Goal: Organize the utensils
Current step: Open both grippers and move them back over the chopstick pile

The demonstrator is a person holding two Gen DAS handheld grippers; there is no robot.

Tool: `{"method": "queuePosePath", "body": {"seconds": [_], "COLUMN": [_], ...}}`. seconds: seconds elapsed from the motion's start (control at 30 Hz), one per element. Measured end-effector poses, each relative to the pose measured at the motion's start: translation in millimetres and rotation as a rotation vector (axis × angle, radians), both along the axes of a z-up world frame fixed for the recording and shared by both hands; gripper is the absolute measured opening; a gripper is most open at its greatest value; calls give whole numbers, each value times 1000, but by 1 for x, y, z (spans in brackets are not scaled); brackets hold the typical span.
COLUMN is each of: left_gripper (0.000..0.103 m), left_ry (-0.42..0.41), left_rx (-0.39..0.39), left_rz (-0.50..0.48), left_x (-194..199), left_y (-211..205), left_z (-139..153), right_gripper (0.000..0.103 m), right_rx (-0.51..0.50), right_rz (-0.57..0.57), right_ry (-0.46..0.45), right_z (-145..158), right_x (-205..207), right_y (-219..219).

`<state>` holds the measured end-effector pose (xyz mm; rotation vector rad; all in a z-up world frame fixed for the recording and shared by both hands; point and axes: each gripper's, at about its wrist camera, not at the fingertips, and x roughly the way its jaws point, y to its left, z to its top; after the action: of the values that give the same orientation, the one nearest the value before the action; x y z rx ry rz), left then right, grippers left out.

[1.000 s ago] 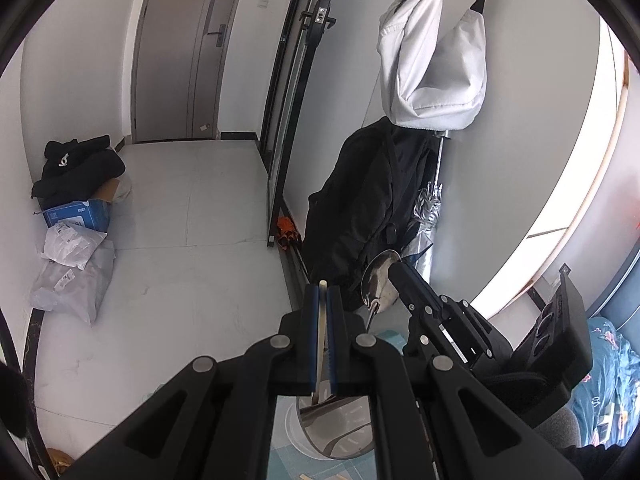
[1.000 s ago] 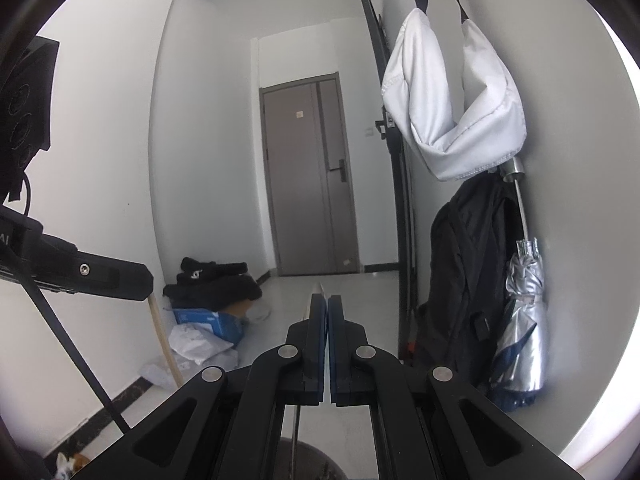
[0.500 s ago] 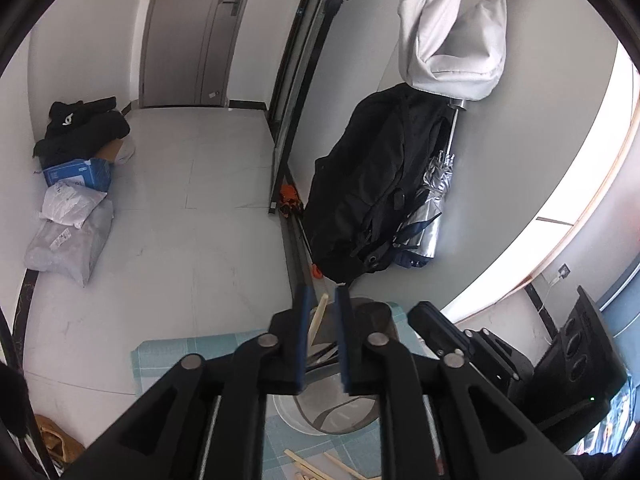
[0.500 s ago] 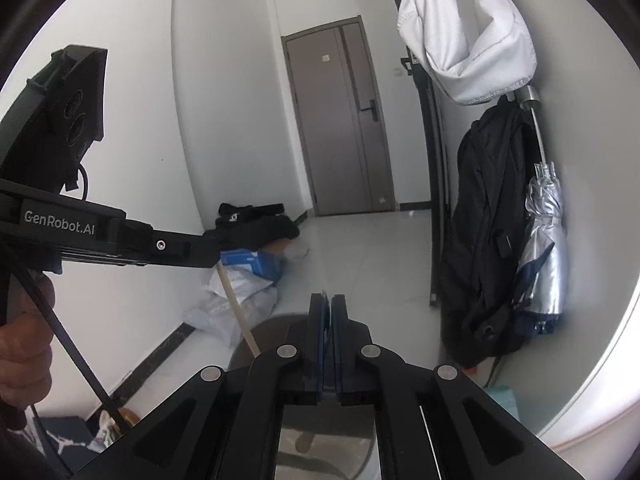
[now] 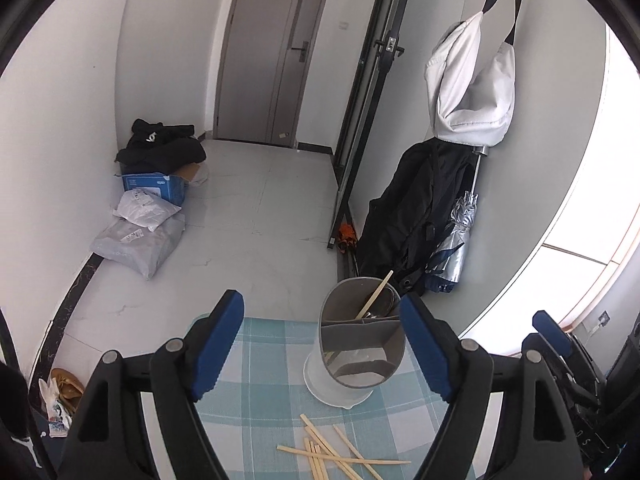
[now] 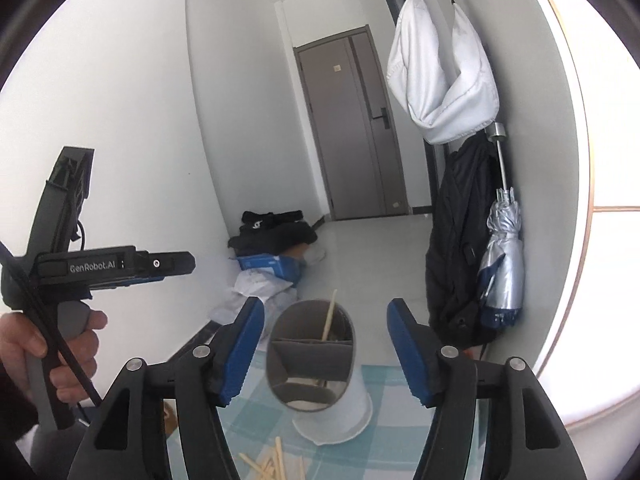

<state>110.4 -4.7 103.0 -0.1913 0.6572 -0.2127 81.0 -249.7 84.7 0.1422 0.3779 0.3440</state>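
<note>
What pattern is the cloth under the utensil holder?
Light blue and white checks on the cloth, clearest in the left wrist view.

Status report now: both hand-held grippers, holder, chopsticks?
Left hand-held gripper and right hand-held gripper opening, empty. One chopstick upright in holder. Loose chopsticks on cloth. Path clear.

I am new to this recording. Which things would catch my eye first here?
The grey utensil holder stands on the checked cloth with one chopstick leaning inside. Loose chopsticks lie in front of it. Both the left gripper and right gripper are opening, empty.
</note>
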Motion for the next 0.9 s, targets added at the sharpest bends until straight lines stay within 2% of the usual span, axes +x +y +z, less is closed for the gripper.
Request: {"method": "queuePosePath", "body": {"seconds": [0.07, 0.13, 0.27, 0.47, 0.6, 0.77, 0.9], "left_gripper": [88, 90, 97, 97, 97, 97, 97], "left_ry": [-15, -56, -71, -44, -19, -28, 15], "left_rx": [5, 3, 2, -6, 27, 42, 31], "left_rz": [32, 78, 99, 91, 114, 147, 151], "left_x": [-14, -29, -49, -69, -76, -84, -87], "left_y": [0, -2, -2, -2, -3, 2, 4], "left_z": [1, 1, -8, -31, -49, -69, -96], "right_gripper": [78, 84, 96, 97, 97, 97, 97], "right_rx": [-4, -5, -37, -68, -97, -126, -123], "right_rz": [3, 20, 32, 42, 34, 31, 41], "right_ry": [-14, -35, -43, -4, 43, 96, 158], "right_z": [8, 13, 15, 3, -10, -31, -52], "right_x": [-13, -28, -50, -76, -85, -96, -99], "right_y": [0, 2, 9, 16, 21, 25, 25]}}
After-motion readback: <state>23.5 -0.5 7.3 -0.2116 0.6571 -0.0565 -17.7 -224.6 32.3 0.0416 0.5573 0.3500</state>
